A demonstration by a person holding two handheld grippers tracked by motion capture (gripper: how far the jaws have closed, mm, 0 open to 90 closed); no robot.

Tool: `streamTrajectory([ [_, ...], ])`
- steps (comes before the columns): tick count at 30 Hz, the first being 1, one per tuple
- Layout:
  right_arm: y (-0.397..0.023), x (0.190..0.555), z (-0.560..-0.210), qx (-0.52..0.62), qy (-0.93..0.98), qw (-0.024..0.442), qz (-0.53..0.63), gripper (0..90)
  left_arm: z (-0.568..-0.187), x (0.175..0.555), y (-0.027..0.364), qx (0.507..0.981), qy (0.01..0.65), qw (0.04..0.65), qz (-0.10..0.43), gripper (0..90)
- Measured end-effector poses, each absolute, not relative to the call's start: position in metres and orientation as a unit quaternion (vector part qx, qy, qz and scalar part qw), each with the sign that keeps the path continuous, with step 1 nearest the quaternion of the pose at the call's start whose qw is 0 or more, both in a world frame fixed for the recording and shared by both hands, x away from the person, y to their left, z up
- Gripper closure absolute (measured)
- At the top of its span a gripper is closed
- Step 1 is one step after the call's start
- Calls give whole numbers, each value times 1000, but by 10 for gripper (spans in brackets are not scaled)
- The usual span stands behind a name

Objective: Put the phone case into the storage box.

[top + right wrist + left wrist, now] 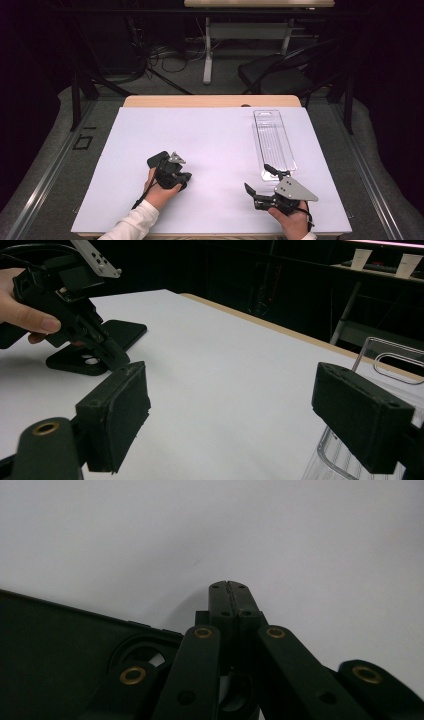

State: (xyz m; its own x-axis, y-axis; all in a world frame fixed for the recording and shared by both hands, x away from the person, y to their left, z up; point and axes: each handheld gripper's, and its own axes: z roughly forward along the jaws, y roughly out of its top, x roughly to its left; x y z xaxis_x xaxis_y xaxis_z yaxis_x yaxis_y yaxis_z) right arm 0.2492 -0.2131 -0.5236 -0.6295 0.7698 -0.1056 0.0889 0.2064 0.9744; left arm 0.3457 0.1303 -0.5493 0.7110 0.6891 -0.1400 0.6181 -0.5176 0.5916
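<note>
While the left gripper (184, 179) hangs low over the white table cover (210, 145) with its jaws pressed flat together and nothing between them, its tip sits just beside a flat black phone case (100, 347), the kind with a camera cutout at one end. From the right gripper view the closed tip looks to be at the near edge of the case, maybe touching it, though it's hard to say for sure. Shut jaws there make sense as a poke or a nudge rather than a grab, probably to slide the case or get a corner up off the table. The right gripper (260, 181) waits on the other side with its jaws spread wide and empty, pointed across toward the left one, so it reads like it's on standby for a handoff or to pinch the case once it's lifted. A clear plastic tray (272, 142) lies lengthwise on the right part of the table, its near end just beside the right gripper, and it looks empty, so it's a decent guess that the case ends up in there.
</note>
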Motion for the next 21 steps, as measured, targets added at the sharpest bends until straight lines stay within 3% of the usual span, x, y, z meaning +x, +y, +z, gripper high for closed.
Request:
streamTrajectory([
  [21,-212,250,-525,303,713,307,553,142,-547,324,147,880,363,301,52,900],
])
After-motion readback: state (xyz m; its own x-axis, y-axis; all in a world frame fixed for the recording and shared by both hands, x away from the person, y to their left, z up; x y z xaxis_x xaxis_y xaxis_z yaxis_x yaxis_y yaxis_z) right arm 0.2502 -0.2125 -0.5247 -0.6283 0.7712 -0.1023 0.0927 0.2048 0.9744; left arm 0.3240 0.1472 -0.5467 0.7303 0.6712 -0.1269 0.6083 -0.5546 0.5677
